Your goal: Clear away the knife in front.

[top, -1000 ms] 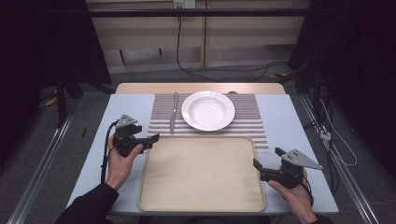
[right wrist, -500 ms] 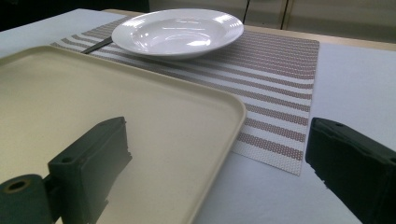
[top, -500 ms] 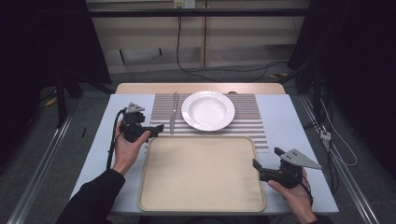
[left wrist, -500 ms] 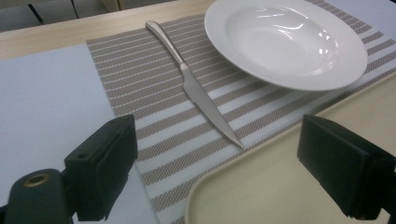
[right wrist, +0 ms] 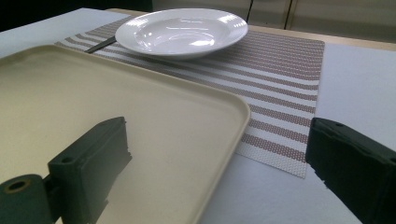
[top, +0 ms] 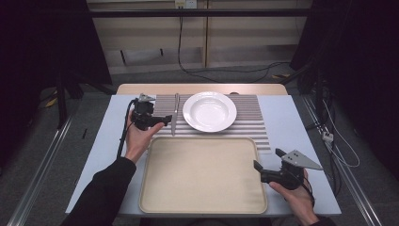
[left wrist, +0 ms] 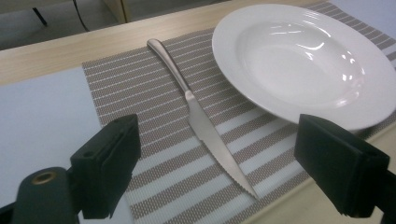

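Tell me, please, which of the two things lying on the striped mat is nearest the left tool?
The knife, lying straight ahead between the open left tool and the white plate, which sits farther right on the mat.

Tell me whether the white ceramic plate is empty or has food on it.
Empty: the white ceramic plate shows a bare, glossy bowl with reflections.

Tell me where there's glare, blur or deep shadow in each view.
High view: the surroundings fall into near-black shadow, while the table is evenly lit. Left gripper view: bright ceiling-light glare streaks the plate; the knife is sharp, the near jaws soft. Right gripper view: glare on the plate's bowl; the tray looks flat, and the jaws are blurred.
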The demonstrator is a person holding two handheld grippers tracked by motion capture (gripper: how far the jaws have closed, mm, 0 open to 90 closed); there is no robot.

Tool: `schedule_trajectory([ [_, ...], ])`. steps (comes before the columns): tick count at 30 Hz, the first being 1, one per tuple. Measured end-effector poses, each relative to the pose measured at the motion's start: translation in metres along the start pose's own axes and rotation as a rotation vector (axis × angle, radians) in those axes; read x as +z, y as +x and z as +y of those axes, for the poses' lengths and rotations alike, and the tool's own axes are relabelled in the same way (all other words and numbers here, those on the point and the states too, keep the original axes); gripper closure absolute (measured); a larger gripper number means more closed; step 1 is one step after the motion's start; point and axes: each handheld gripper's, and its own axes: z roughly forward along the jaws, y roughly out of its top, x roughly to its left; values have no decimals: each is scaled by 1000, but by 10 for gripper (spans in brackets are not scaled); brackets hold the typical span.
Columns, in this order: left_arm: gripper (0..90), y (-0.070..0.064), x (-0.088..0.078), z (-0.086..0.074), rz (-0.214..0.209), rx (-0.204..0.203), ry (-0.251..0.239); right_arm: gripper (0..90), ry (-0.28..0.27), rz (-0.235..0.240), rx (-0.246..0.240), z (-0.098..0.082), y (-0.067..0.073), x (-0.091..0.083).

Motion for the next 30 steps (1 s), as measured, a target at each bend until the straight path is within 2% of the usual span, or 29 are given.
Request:
schedule_trajectory([
  [1, 152, 0, 3, 2, 8, -6, -5, 60, 0, 3, 0, 0, 0, 0],
  [3, 153, 2, 10, 8, 29, -4, 18, 61, 3, 3, 0, 0, 0, 1],
  [7, 180, 6, 21, 17, 39, -26, 22, 60, 7, 2, 8, 0, -1, 1],
  [11, 193, 9, 30, 23, 38, -21, 47, 60, 6, 2, 6, 0, -1, 0],
  [16, 209, 16, 43, 24, 55, -39, 49, 60, 7, 3, 3, 0, -1, 1],
  [19, 226, 20, 53, 24, 44, -40, 66, 61, 12, 5, -3, 0, 0, 1],
  [20, 241, 21, 57, 24, 63, -32, 73, 60, 18, 5, -9, 0, 0, 2],
  [22, 238, 24, 65, 23, 52, -49, 80, 61, 19, 11, -16, 0, 1, 2],
  [27, 261, 34, 78, 25, 67, -86, 80, 60, 24, 16, -12, -1, 1, 2],
  [30, 287, 38, 85, 27, 74, -88, 91, 60, 25, 18, -10, -1, 1, 2],
])
